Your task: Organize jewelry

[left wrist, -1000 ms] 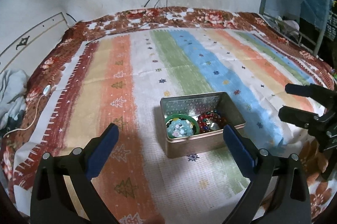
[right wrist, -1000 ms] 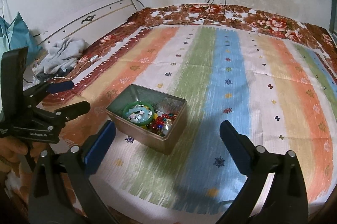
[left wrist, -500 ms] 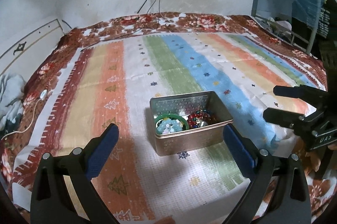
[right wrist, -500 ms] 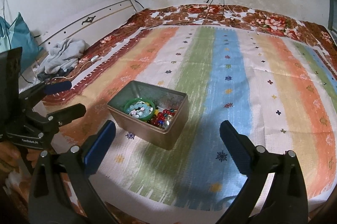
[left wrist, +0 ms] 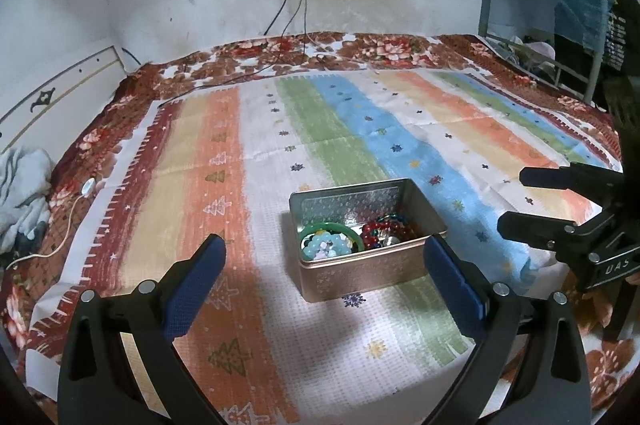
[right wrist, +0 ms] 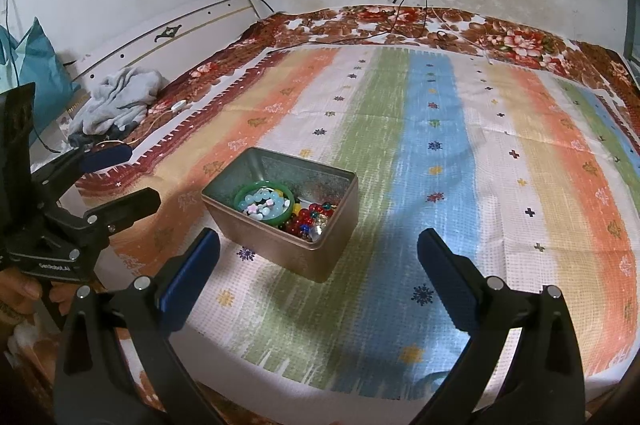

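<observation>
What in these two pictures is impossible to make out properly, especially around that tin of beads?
- Tin floor, left wrist view: the near wall hides it beneath the green bangle.
- Red beads, right wrist view: too small and tangled to tell the pieces apart.
- Person's hand, right wrist view: cut off by the left edge, behind the left gripper.
- Tin's lid: in neither view.

Both tools (left wrist: pixel 324 271) (right wrist: pixel 320 265) agape, empty.

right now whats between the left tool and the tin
Only bare striped cloth lies between the left tool and the tin, seen in the left wrist view.
</observation>
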Motion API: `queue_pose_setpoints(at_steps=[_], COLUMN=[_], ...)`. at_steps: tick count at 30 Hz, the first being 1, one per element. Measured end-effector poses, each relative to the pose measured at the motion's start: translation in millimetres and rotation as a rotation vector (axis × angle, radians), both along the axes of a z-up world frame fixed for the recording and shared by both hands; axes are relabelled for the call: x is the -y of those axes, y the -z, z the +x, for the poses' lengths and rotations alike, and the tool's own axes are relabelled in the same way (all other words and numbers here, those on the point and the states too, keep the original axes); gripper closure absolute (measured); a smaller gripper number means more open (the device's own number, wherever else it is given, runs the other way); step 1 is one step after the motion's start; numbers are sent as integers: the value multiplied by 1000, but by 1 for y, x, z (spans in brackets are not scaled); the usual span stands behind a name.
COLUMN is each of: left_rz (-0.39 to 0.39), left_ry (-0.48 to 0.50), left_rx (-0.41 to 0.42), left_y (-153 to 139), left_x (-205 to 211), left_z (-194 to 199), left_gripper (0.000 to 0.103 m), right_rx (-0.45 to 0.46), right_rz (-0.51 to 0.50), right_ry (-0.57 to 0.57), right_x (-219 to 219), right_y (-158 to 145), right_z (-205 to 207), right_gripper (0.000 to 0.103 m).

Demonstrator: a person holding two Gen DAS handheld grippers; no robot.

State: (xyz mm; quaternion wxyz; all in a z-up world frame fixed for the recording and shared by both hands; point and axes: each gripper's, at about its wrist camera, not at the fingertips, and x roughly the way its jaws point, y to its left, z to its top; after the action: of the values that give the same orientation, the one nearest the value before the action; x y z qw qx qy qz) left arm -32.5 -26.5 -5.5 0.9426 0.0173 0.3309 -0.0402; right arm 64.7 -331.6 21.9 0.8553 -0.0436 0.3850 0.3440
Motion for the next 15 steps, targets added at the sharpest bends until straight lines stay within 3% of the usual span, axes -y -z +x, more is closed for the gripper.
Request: queue_pose_setpoints(at_steps=[15], left_rz=[-7], left_ry=[-24], left_rx=[0], left_y=[-1], left_x=[-4], left_z=[3], left_gripper=[6], right_rx=[0], right_rz=[-9], right_ry=[-1], right_x=[-2], right_y=[3], right_z=[1], right_gripper=[5])
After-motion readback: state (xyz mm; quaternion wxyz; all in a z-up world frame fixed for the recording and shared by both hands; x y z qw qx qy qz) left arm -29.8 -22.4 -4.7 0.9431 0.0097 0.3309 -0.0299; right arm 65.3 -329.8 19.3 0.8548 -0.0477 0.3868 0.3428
